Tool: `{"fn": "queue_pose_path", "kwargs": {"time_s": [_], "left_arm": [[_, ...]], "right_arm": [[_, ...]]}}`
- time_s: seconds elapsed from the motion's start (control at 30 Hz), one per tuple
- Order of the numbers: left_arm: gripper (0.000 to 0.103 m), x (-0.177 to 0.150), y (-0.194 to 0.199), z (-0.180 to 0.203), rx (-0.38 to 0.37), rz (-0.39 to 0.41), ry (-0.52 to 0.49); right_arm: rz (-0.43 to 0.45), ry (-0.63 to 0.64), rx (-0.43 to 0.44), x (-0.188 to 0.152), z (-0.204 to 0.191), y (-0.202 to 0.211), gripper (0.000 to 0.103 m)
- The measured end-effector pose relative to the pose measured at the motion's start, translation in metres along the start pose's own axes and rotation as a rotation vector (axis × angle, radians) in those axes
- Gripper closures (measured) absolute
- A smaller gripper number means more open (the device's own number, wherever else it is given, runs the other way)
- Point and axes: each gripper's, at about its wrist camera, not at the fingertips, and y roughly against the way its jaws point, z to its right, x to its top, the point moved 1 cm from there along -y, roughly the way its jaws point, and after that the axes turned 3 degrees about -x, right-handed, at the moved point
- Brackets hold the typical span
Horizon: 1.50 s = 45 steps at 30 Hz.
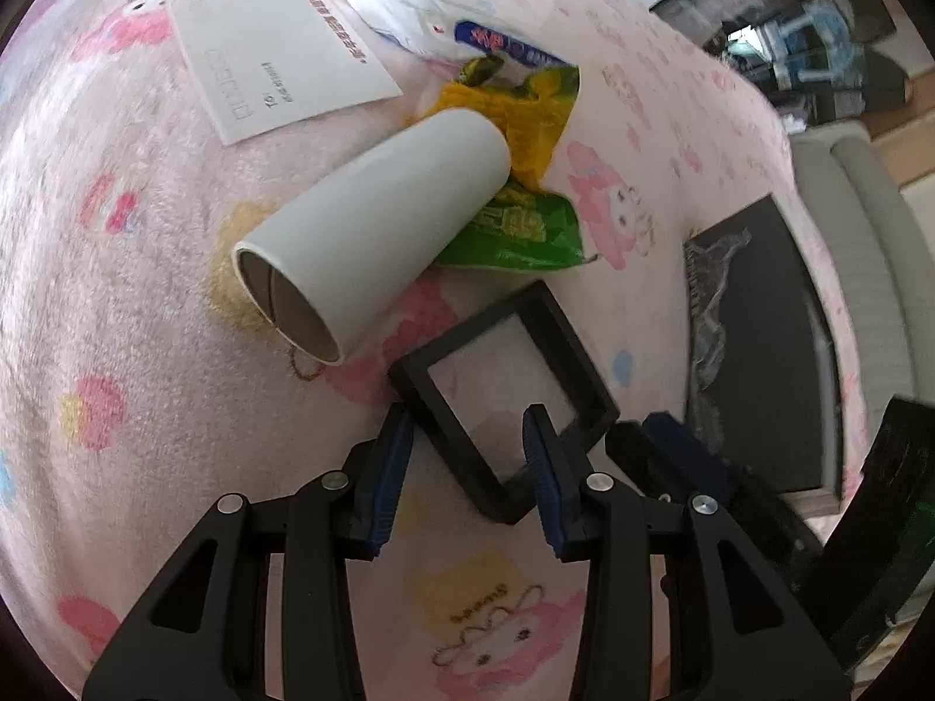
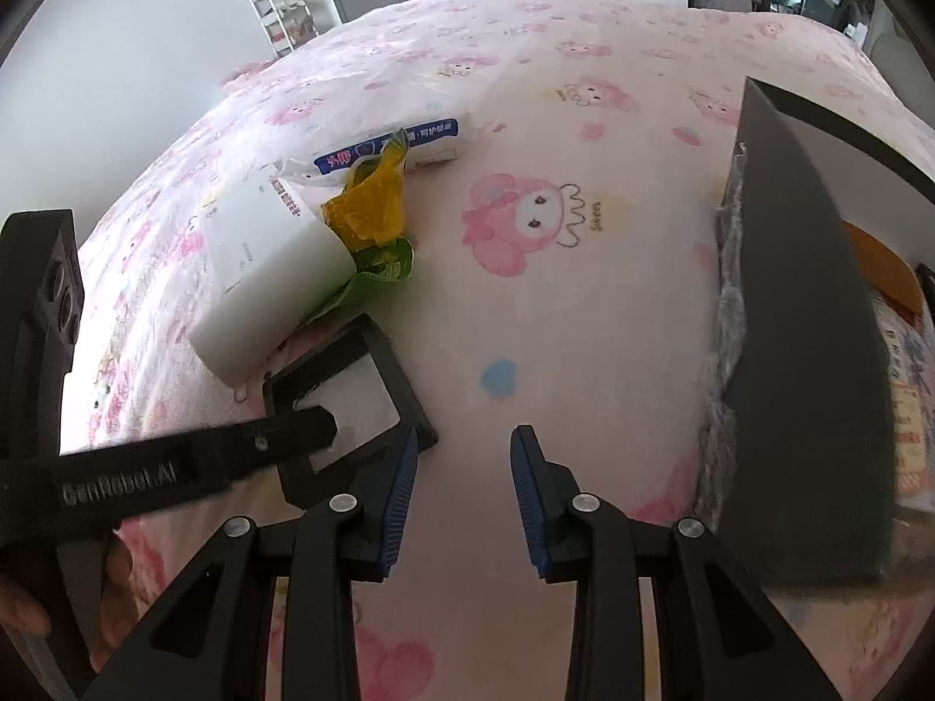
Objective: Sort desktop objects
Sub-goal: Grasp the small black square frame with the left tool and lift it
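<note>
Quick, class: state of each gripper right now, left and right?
Left gripper: open, fingers straddling one side of the black square frame, not clamped.
Right gripper: open, holding nothing, above the pink blanket.

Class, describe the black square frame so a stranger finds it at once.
On the pink cartoon-print blanket, find the white cardboard tube lying on its side. Just beside its open end lies the black square frame, the only hollow item; blanket shows through it.

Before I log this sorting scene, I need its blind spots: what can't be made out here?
- Green wrapper: partly under the white roll, both views.
- Black box contents: right wrist view, wall blocks them, edge crops.
- White card print: too small.
- Black frame: left tool covers its near corner.
</note>
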Motion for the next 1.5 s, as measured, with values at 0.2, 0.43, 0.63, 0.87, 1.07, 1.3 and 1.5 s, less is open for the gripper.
{"fn": "queue_pose_path", "kwargs": {"time_s": [0.2, 0.43, 0.63, 0.87, 1.07, 1.3, 1.5], "left_arm": [[0.065, -0.005, -0.002, 0.009, -0.038, -0.038, -0.05], [0.065, -0.027, 0.004, 0.014, -0.044, -0.052, -0.048], [0.07, -0.032, 0.008, 0.005, -0.033, -0.03, -0.008], [0.078, -0.031, 0.005, 0.01, 0.005, -0.014, -0.063], [0.079, -0.028, 0.004, 0.005, -0.026, -0.02, -0.039], [0.079, -0.027, 0.008, 0.012, -0.078, -0.007, -0.05], [0.078, -0.028, 0.007, 0.011, -0.051, -0.016, -0.048]], "right_arm": [[-0.048, 0.057, 0.134, -0.023, -0.009, 0.017, 0.076], [-0.055, 0.065, 0.066, -0.054, 0.009, 0.047, 0.076], [0.018, 0.047, 0.043, -0.026, 0.016, 0.05, 0.076], [0.037, 0.057, 0.045, -0.011, 0.005, 0.03, 0.076], [0.011, 0.05, 0.109, 0.001, -0.008, 0.004, 0.076], [-0.032, 0.061, 0.165, -0.028, -0.01, 0.033, 0.08], [-0.051, 0.097, 0.111, -0.051, -0.008, 0.052, 0.082]]}}
